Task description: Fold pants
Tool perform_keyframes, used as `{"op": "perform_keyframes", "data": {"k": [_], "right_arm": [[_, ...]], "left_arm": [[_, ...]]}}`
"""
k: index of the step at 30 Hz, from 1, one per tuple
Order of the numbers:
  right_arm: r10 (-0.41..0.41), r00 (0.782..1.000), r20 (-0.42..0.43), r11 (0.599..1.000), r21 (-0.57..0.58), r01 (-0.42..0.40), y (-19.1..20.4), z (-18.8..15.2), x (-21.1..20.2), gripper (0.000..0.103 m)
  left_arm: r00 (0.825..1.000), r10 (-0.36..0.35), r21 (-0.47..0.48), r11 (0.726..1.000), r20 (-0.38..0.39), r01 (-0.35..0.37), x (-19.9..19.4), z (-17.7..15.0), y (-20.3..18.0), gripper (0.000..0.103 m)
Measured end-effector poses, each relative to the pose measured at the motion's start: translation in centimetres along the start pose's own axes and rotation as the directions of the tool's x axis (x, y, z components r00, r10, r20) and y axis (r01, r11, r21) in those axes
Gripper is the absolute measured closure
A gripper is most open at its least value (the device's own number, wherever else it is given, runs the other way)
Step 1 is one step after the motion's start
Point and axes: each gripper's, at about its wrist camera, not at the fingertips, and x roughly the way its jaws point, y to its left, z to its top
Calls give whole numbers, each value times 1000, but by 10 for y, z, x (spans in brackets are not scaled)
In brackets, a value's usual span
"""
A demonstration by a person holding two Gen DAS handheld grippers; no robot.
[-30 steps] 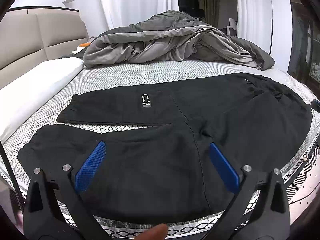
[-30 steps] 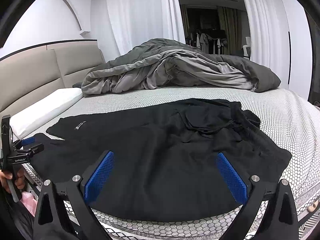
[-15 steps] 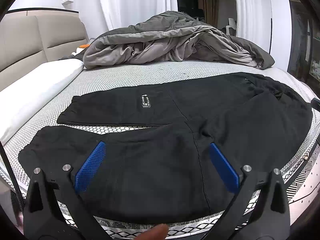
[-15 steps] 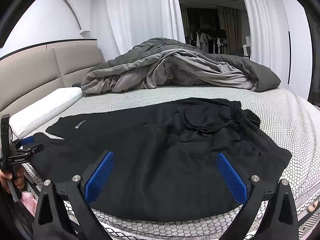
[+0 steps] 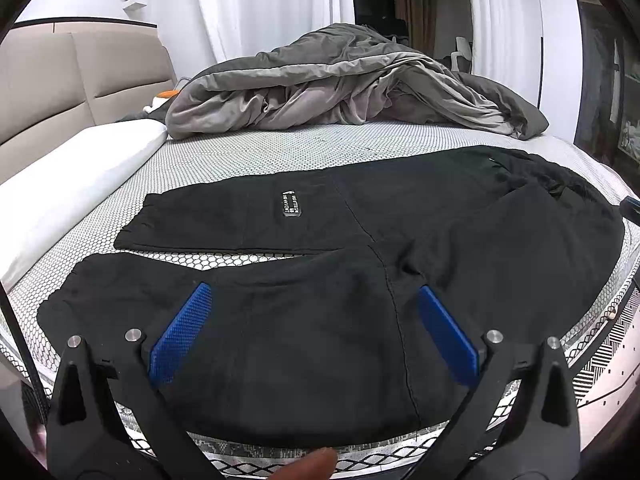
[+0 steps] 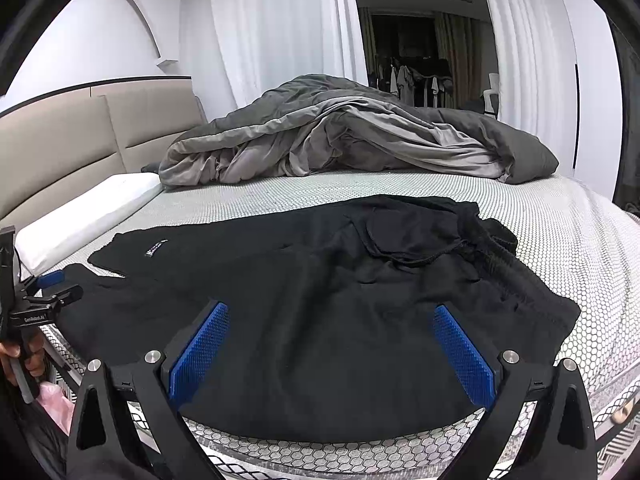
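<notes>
The black pants (image 5: 360, 280) lie spread flat on the bed (image 5: 280, 148), near its front edge. Their long axis runs across the view from side to side: the waistband (image 6: 496, 252), gathered and ribbed with a thin drawstring looped over it, points to the right, and the two leg ends point left toward the white pillow (image 5: 72, 184). The legs lie side by side, a narrow wedge of bedding showing between them; the far leg carries a small rectangular label (image 5: 289, 204) with pale lettering too small to read. The cloth looks soft, matte and fleecy, with a stitched seam running down the near leg.

The bed cover is a pale fabric printed in a fine honeycomb pattern. Behind the pants a grey duvet (image 6: 352, 136) sits in a crumpled, puffy heap, darker outside and lighter inside. A padded beige headboard (image 5: 60, 80) stands at the left, and white curtains (image 6: 272, 28) hang behind.

The left claw (image 5: 314, 334) hovers over the near leg with its fingers spread wide and nothing between them; its blue pads (image 5: 180, 336) are ridged and rectangular on black frames. The right claw (image 6: 332, 352) hangs likewise wide apart and empty above the seat area, just left of the waistband. Whether either touches the cloth cannot be told. In the right wrist view the left claw (image 6: 44, 292) appears at the far left edge, beside the leg ends.
</notes>
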Motion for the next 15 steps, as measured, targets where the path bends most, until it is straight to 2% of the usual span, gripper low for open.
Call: {"op": "perform_keyframes", "data": {"k": [15], "right_arm": [[-3,1000,2,1000,-4,3,3,0,0,0]], "left_arm": [[1000,2,-2,1000,0,-2,-4,3,1,1]]}}
